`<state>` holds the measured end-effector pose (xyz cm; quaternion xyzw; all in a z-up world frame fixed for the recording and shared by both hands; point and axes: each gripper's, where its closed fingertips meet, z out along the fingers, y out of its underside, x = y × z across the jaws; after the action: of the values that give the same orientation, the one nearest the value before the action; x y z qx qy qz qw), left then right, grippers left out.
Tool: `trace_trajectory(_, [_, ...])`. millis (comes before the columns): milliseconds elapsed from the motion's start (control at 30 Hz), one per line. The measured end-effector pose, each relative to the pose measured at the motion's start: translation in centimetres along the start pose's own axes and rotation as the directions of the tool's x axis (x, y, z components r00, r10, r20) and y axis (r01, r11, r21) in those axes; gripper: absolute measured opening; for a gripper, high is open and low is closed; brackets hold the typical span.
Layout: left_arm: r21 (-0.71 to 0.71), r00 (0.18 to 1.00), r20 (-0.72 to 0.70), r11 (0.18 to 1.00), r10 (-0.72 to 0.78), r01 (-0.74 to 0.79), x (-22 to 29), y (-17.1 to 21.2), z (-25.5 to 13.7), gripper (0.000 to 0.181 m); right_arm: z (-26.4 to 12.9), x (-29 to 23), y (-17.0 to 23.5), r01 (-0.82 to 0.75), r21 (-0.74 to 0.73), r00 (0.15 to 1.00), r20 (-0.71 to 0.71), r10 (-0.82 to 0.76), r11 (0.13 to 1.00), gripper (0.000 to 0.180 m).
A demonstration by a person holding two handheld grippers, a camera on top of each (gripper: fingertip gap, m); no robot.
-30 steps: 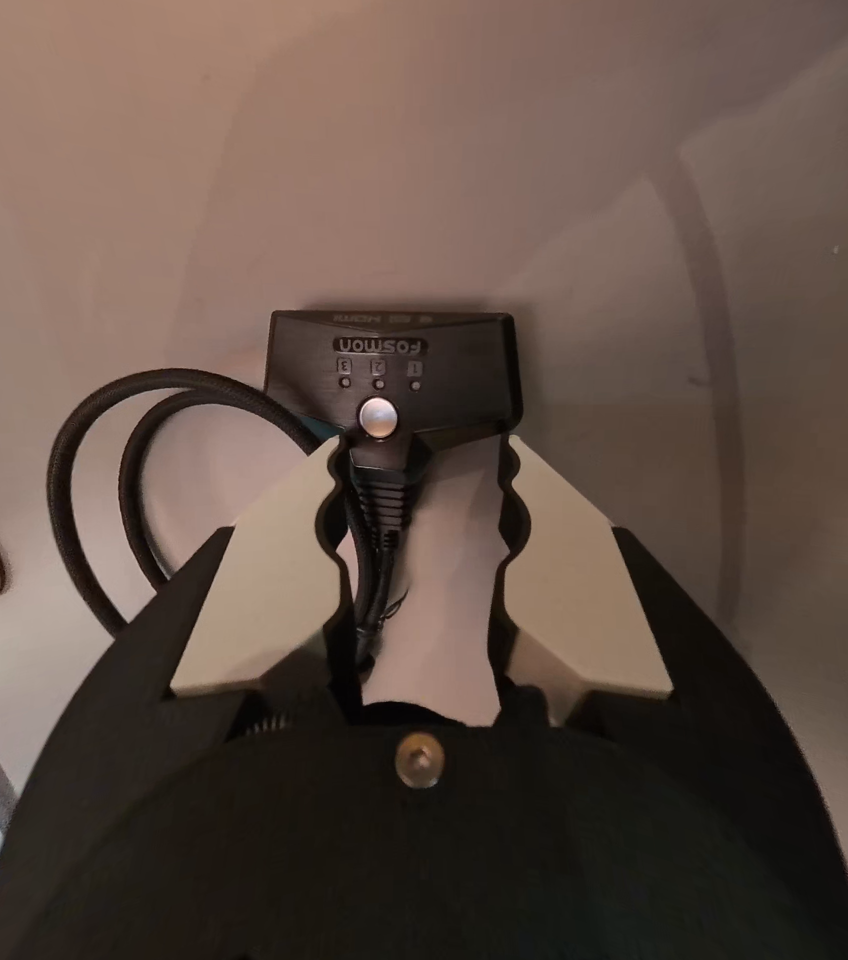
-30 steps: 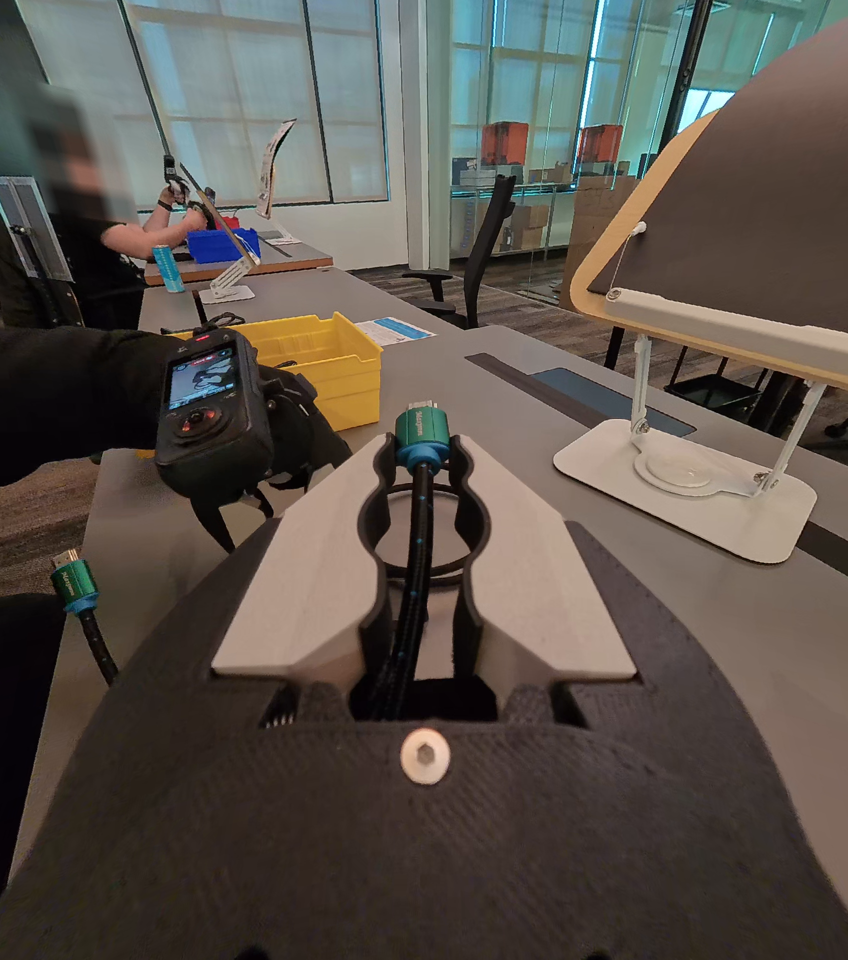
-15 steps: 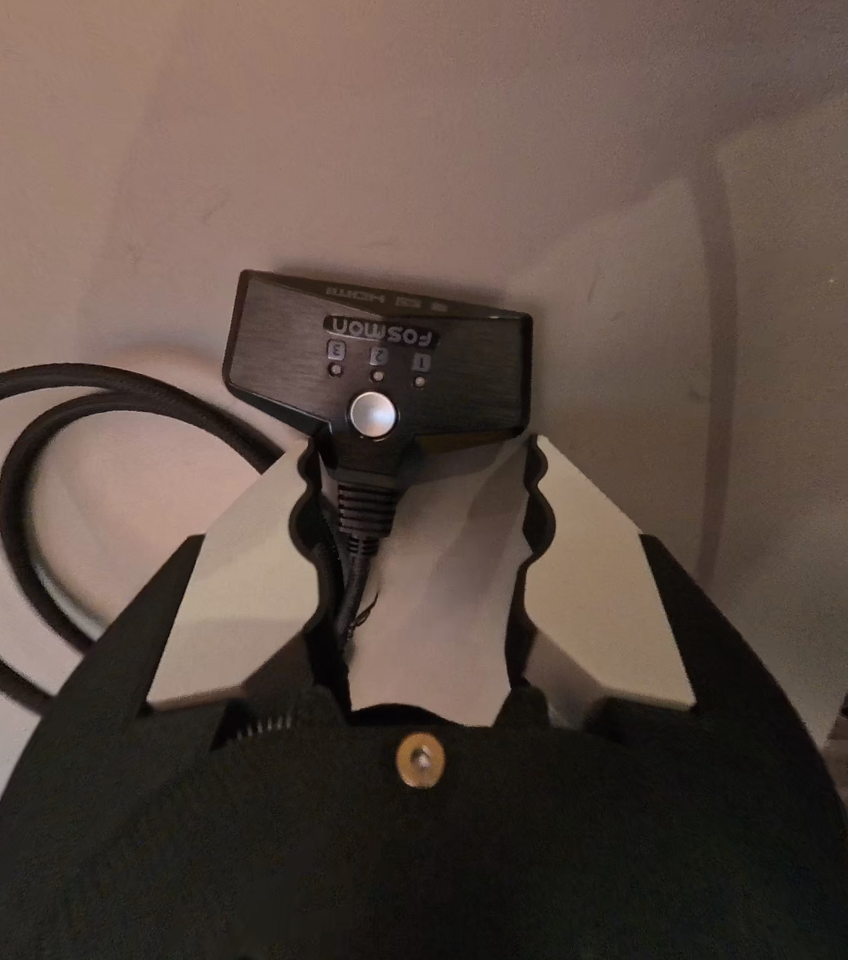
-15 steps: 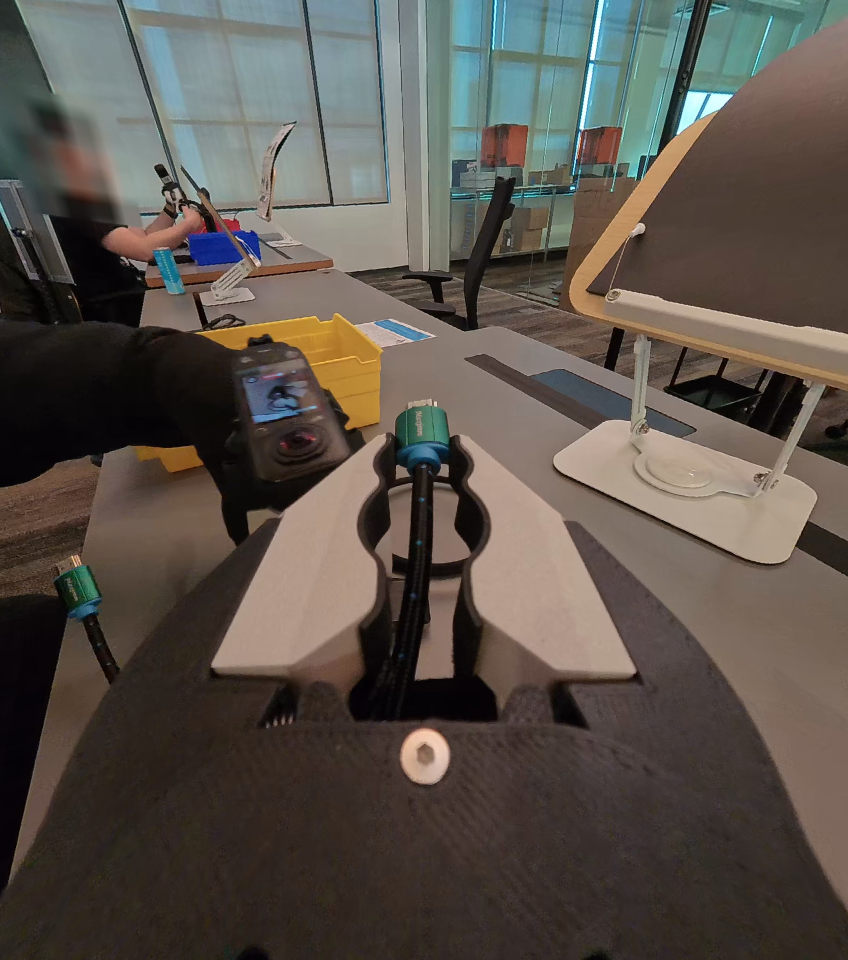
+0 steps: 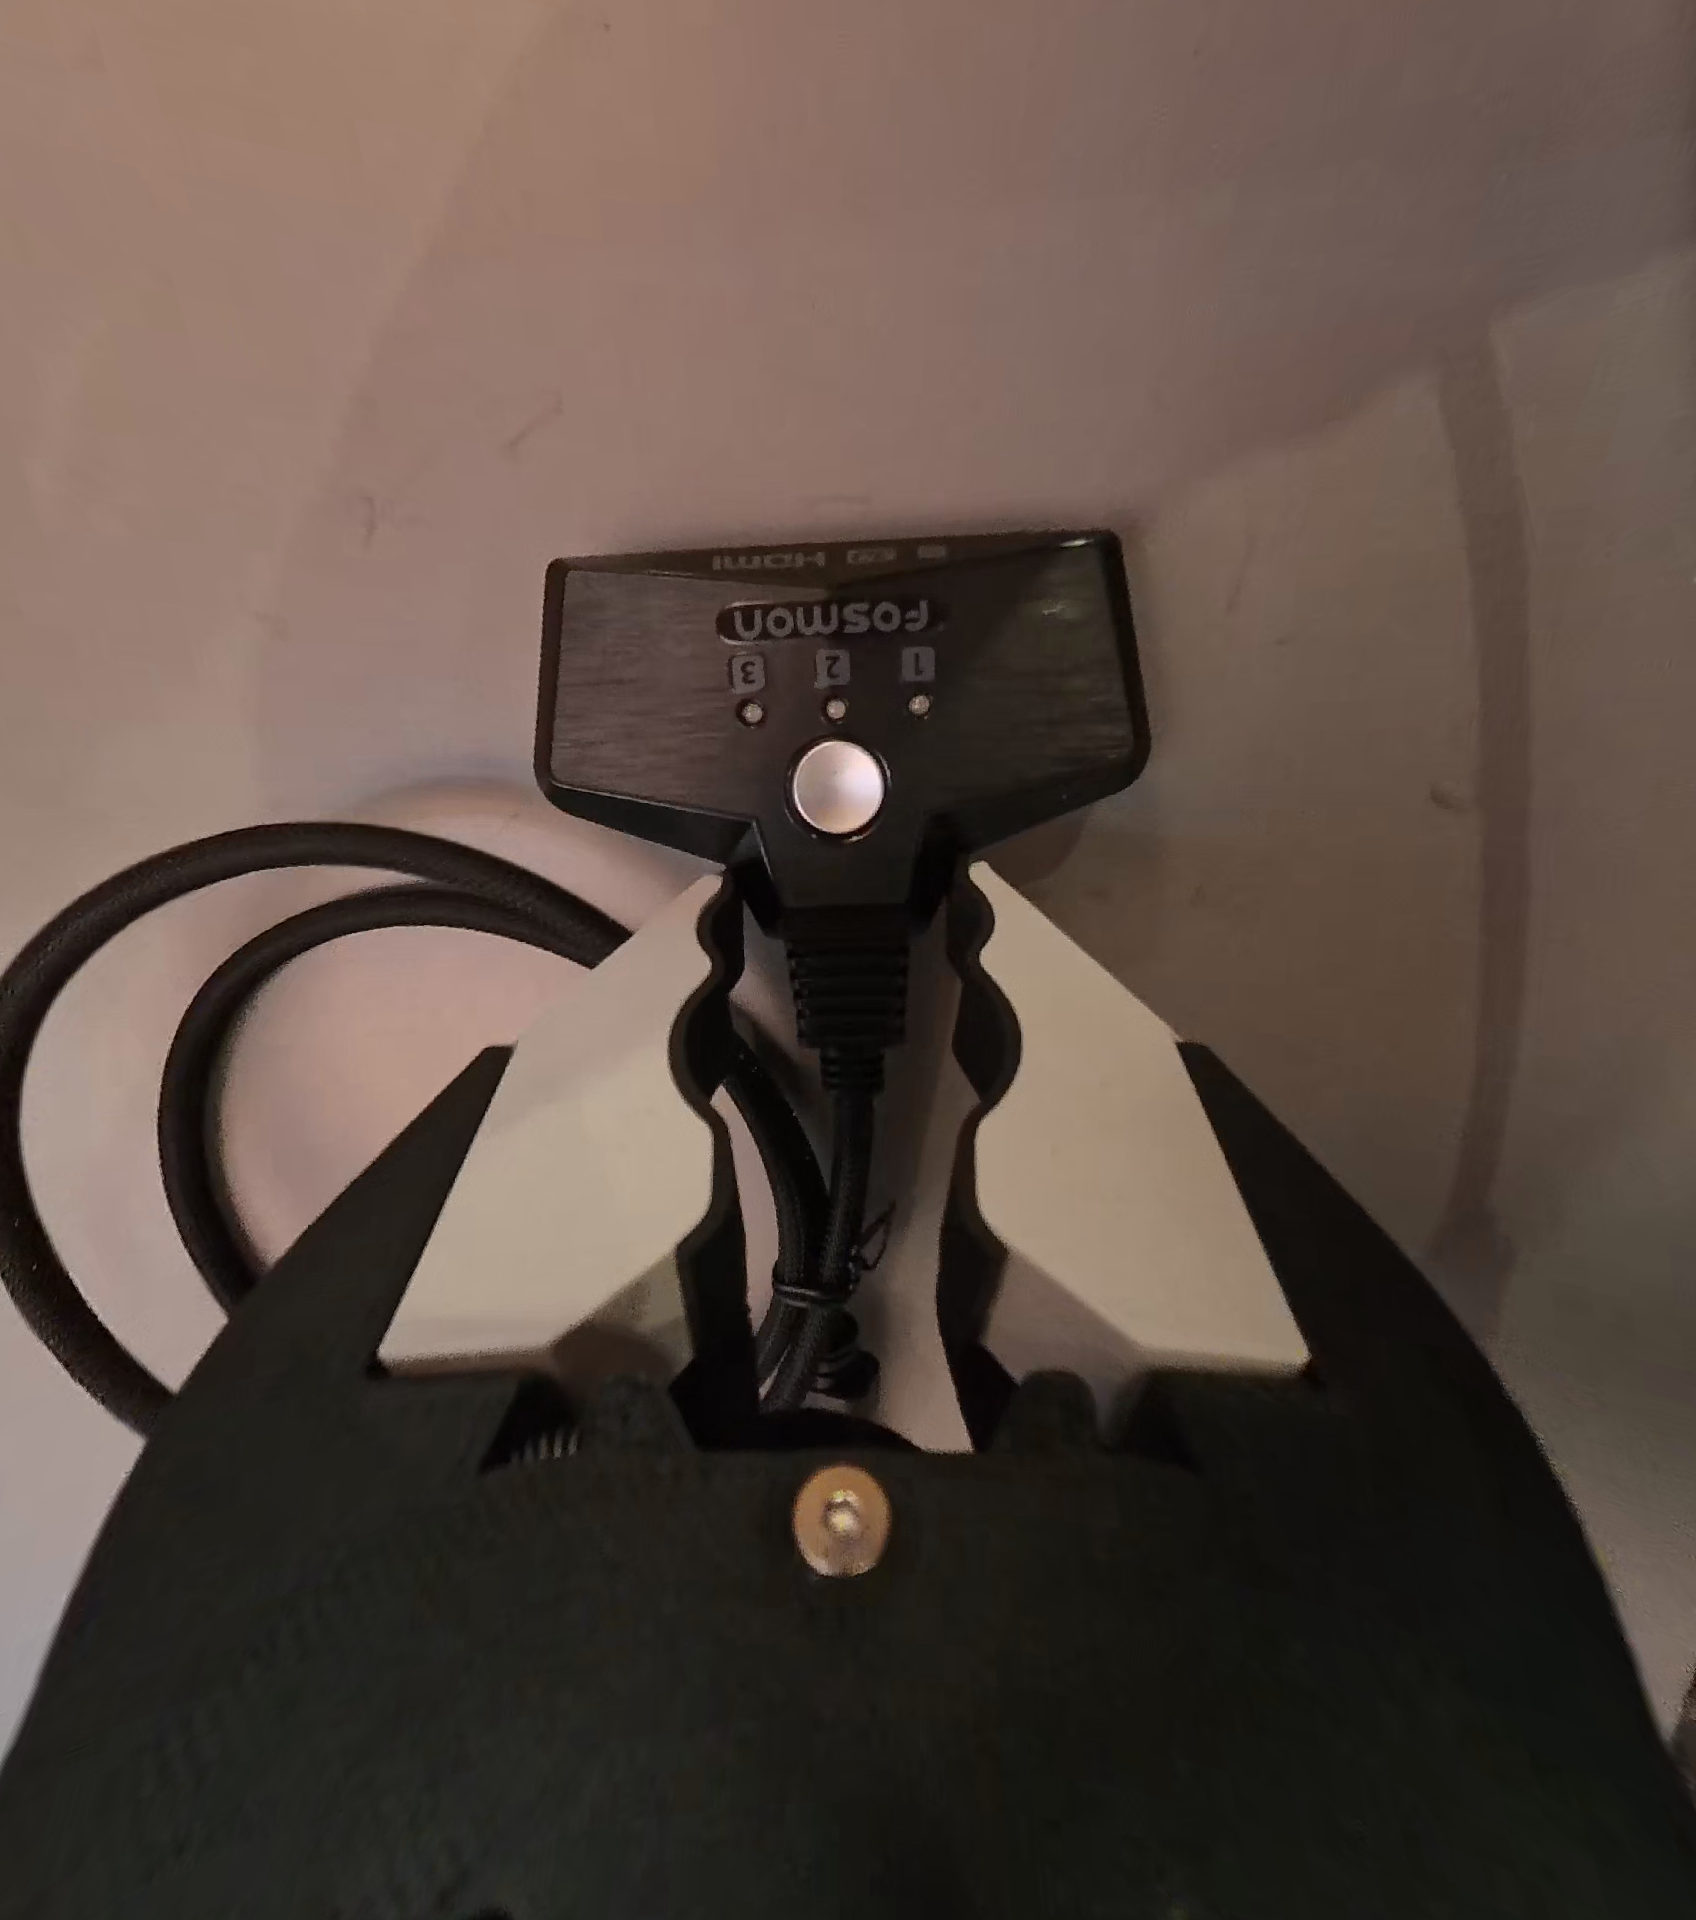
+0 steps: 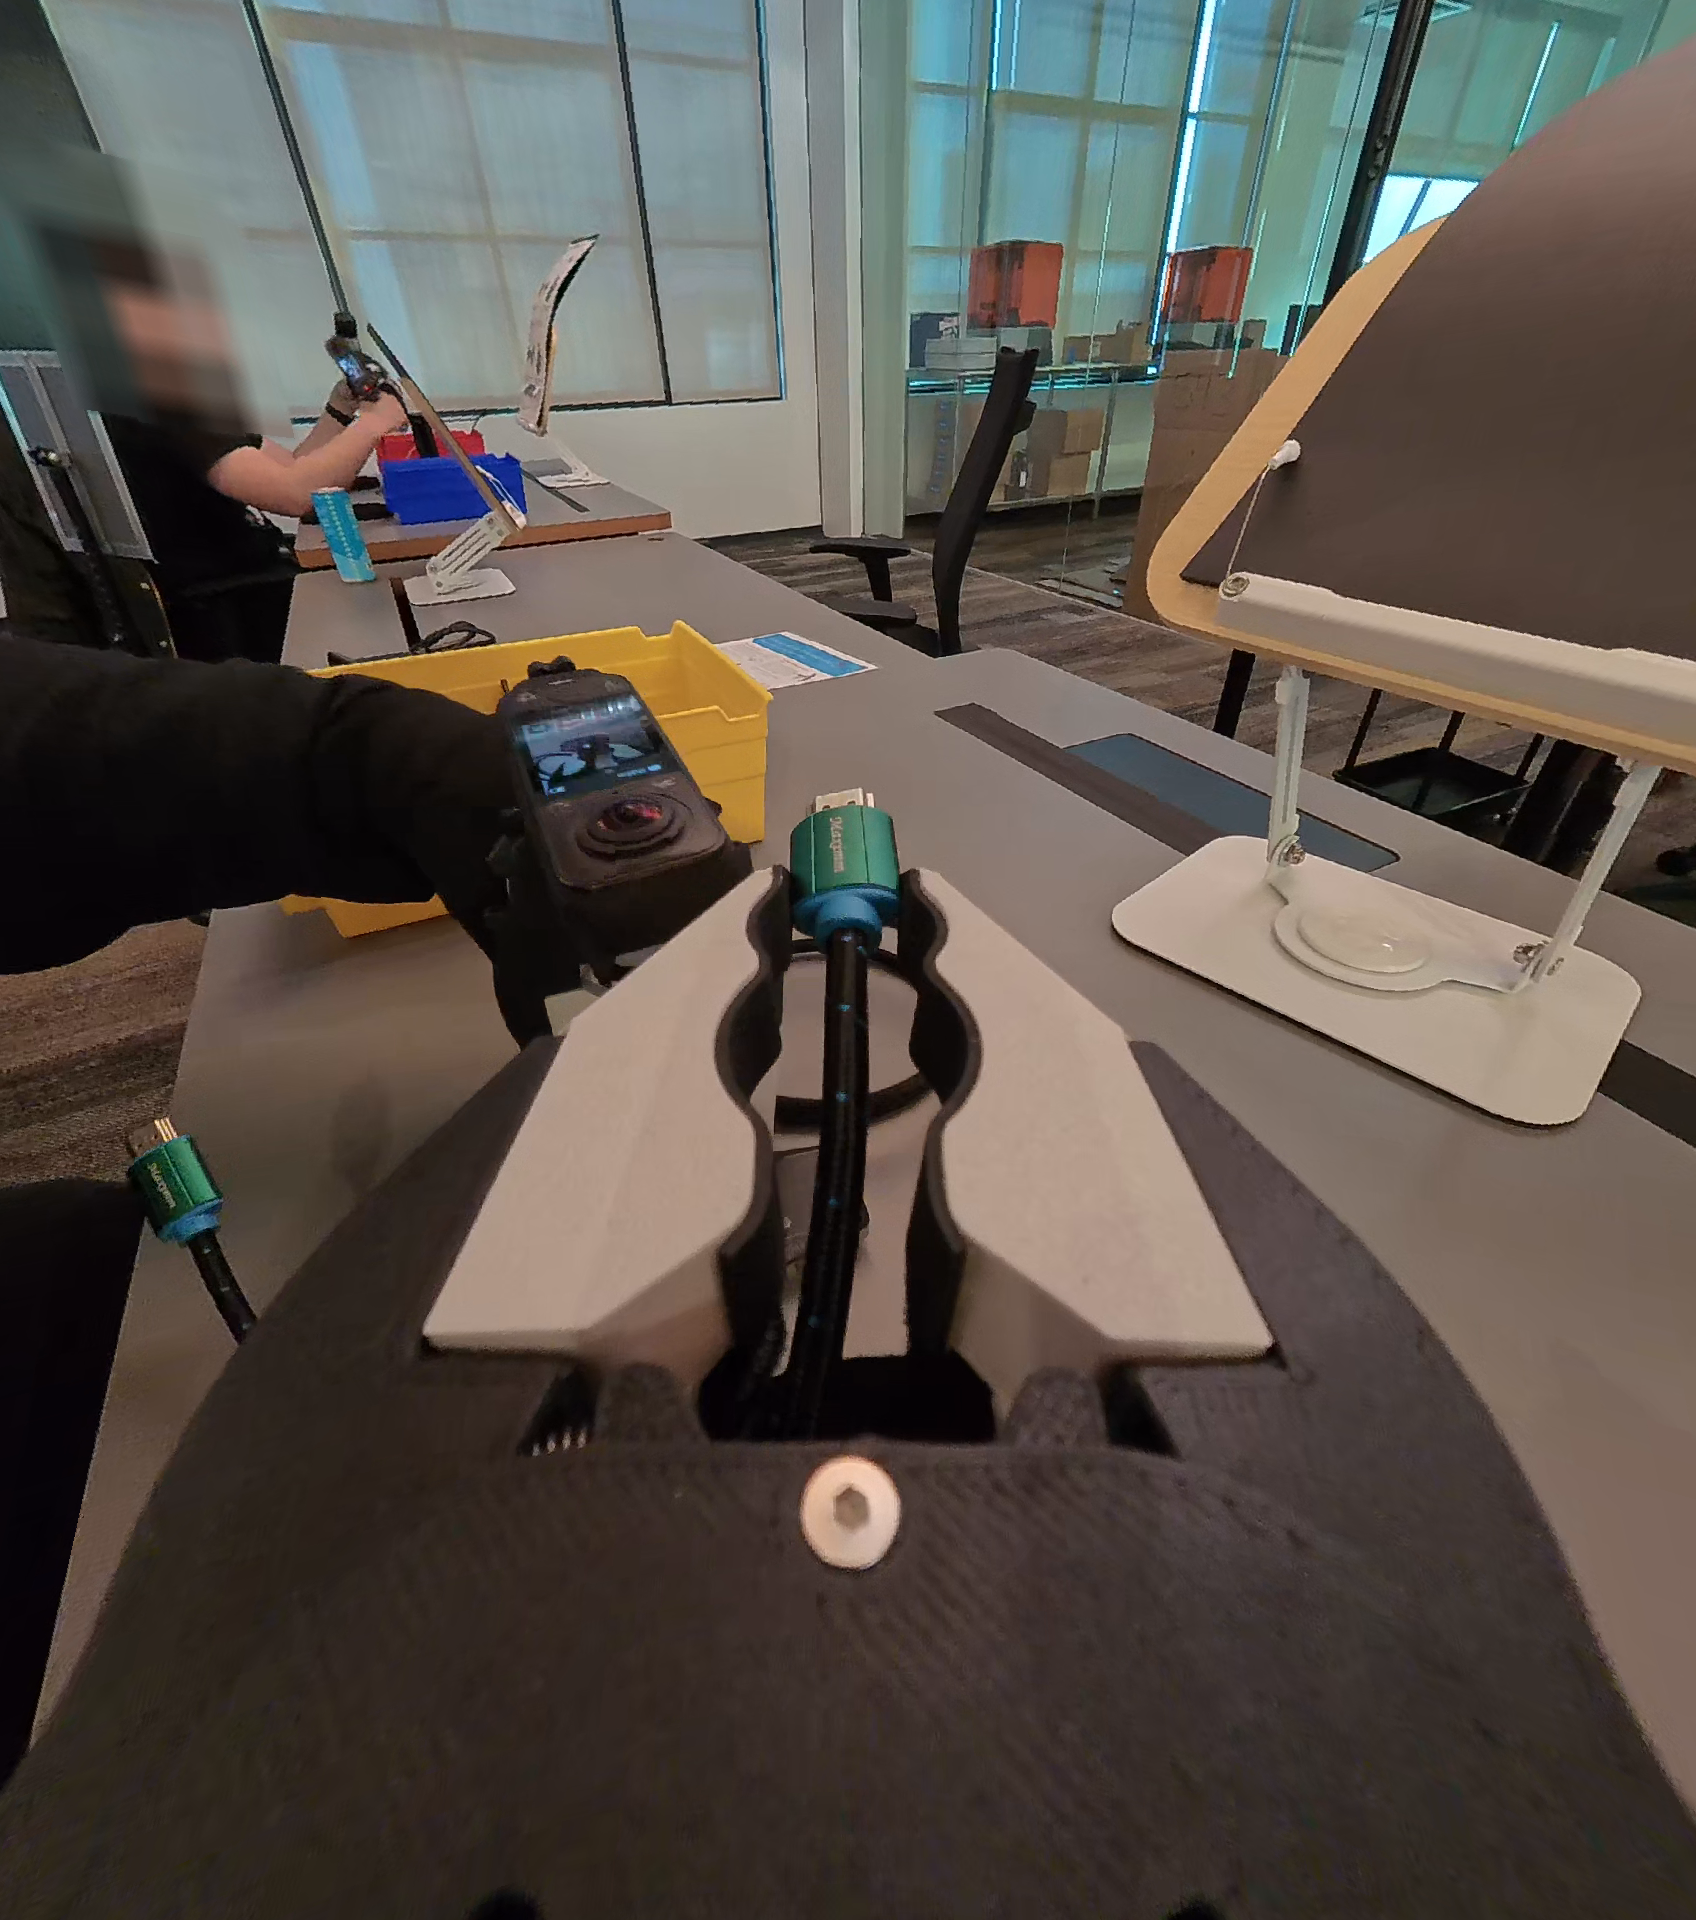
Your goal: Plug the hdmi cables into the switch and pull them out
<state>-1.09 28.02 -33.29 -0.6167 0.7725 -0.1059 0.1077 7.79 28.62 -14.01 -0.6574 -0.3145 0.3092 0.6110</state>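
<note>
Gripping the green metal-shelled HDMI plug [image 6: 842, 858] by its blue collar, the right claw [image 6: 844, 904] held it with the bare connector pointing forward, long axis along the fingers. The black brushed-metal switch [image 5: 839, 696] lay on the grey surface [image 6: 1083, 748], left of that plug, under the left claw [image 5: 842, 894]. That claw stood open astride the switch's narrow cable end, so the plug probably had to swing left toward the switch's far edge.

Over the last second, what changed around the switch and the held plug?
The left gripper narrowed its jaws around the switch's neck, though gaps remain. In the right wrist view it moved right, toward the right gripper. Unchanged: the right gripper grips the green plug; the second plug hangs.
</note>
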Motion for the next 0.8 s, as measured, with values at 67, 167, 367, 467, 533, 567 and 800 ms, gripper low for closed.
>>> trace_trajectory(67, [0.004,1.000,0.007,1.000,0.002,-0.002,0.0,0.1,0.0,0.037,0.0,0.0,0.1,-0.002,-0.002,1.000,0.002,0.002,1.000,0.017])
trace_trajectory(167, [0.009,1.000,0.017,1.000,-0.002,0.002,-0.3,0.3,-0.2,0.036,0.1,0.1,0.4,-0.001,-0.008,1.000,0.004,0.001,1.000,0.017])
trace_trajectory(367, [0.104,0.999,0.022,0.994,-0.044,0.041,-0.9,-0.1,-2.2,0.036,0.3,0.1,1.2,-0.003,-0.030,1.000,0.015,0.004,1.000,0.017])
trace_trajectory(467, [0.161,0.997,0.019,0.985,-0.069,0.065,-1.2,-0.2,-3.5,0.036,0.6,-0.3,1.7,-0.002,-0.047,0.999,0.031,0.004,0.999,0.017])
trace_trajectory(533, [0.197,0.996,0.017,0.977,-0.083,0.078,-1.3,-0.2,-4.5,0.036,0.8,-0.6,2.1,0.002,-0.060,0.999,0.045,0.001,0.998,0.016])
trace_trajectory(567, [0.211,0.996,0.015,0.974,-0.084,0.079,-1.3,-0.2,-4.9,0.036,0.9,-0.7,2.3,0.004,-0.067,0.999,0.050,-0.001,0.998,0.016])
trace_trajectory(800, [0.264,0.998,-0.002,0.963,-0.060,0.059,-0.3,-0.1,-7.6,0.036,1.5,-2.0,3.6,0.021,-0.114,0.994,0.112,-0.008,0.993,0.017])
